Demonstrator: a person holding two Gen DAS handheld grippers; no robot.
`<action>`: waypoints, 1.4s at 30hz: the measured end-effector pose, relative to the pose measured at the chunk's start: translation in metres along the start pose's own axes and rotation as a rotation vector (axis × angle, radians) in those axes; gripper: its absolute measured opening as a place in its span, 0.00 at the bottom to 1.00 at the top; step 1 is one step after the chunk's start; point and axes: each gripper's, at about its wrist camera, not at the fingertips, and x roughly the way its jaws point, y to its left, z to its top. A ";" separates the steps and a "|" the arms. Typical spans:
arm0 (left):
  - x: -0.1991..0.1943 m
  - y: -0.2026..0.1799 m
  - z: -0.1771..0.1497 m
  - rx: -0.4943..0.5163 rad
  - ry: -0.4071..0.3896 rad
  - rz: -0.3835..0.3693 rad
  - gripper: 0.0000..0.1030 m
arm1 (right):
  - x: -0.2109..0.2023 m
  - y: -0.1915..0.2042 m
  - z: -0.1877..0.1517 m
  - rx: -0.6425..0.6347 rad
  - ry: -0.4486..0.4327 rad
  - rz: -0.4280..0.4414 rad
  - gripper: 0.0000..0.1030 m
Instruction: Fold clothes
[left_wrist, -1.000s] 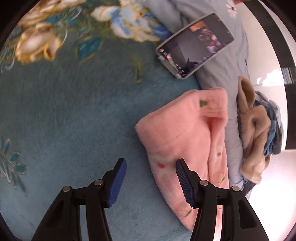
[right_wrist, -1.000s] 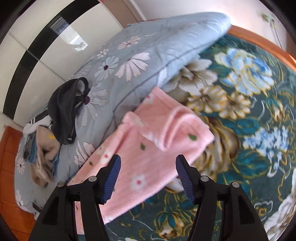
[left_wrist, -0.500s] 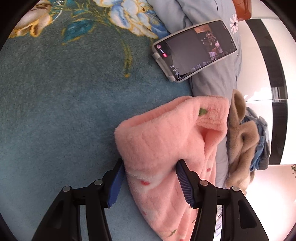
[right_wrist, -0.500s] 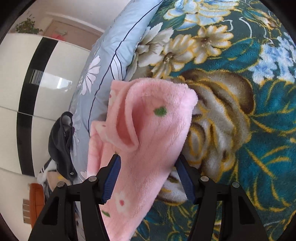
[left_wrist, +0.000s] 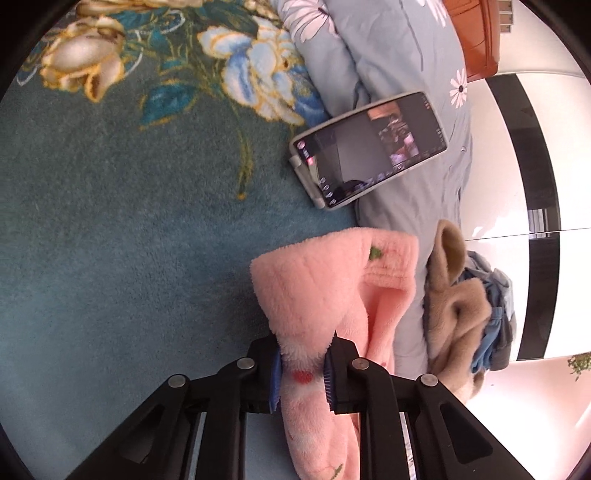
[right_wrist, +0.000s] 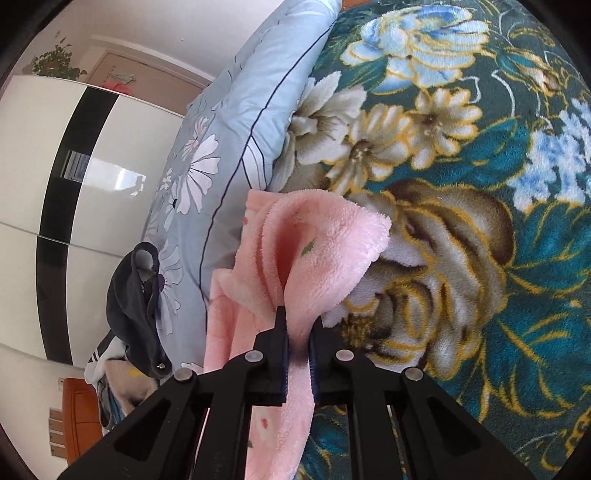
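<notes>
The left gripper (left_wrist: 302, 373) is closing on a fold of the pink fleece garment (left_wrist: 325, 291), its blue pads pressing the fabric from both sides near a red spot in the print. The right gripper (right_wrist: 298, 356) is closing too, with a thinner fold of the same pink garment (right_wrist: 317, 243) squeezed between its pads, which stand almost together. Beyond each pinch the fleece bunches up into a loose hump and lies on the teal flowered blanket (left_wrist: 110, 229).

Just past the garment in the left view, a heap of clothes (left_wrist: 458, 314), tan fleece with something blue beneath it, sits on the pale blue flowered quilt (left_wrist: 402, 206). A phone (left_wrist: 373, 147) with a lit screen leans where blanket and quilt meet; what it rests on is hard to make out.

In the right view the quilt (right_wrist: 236, 122) runs up beside the garment, and a dark piece of clothing (right_wrist: 133, 314) lies on it to the left. Farther off stands a white wardrobe (right_wrist: 33, 155) with a black stripe.
</notes>
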 end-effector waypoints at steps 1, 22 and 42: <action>-0.005 -0.002 0.001 0.009 -0.004 -0.001 0.18 | -0.003 0.002 -0.001 -0.008 0.002 0.007 0.08; -0.097 0.087 0.032 0.028 -0.010 0.189 0.20 | -0.038 -0.017 -0.065 -0.073 0.176 -0.043 0.08; -0.110 0.027 0.027 0.195 0.064 0.157 0.55 | -0.035 0.059 -0.073 -0.344 0.220 -0.035 0.31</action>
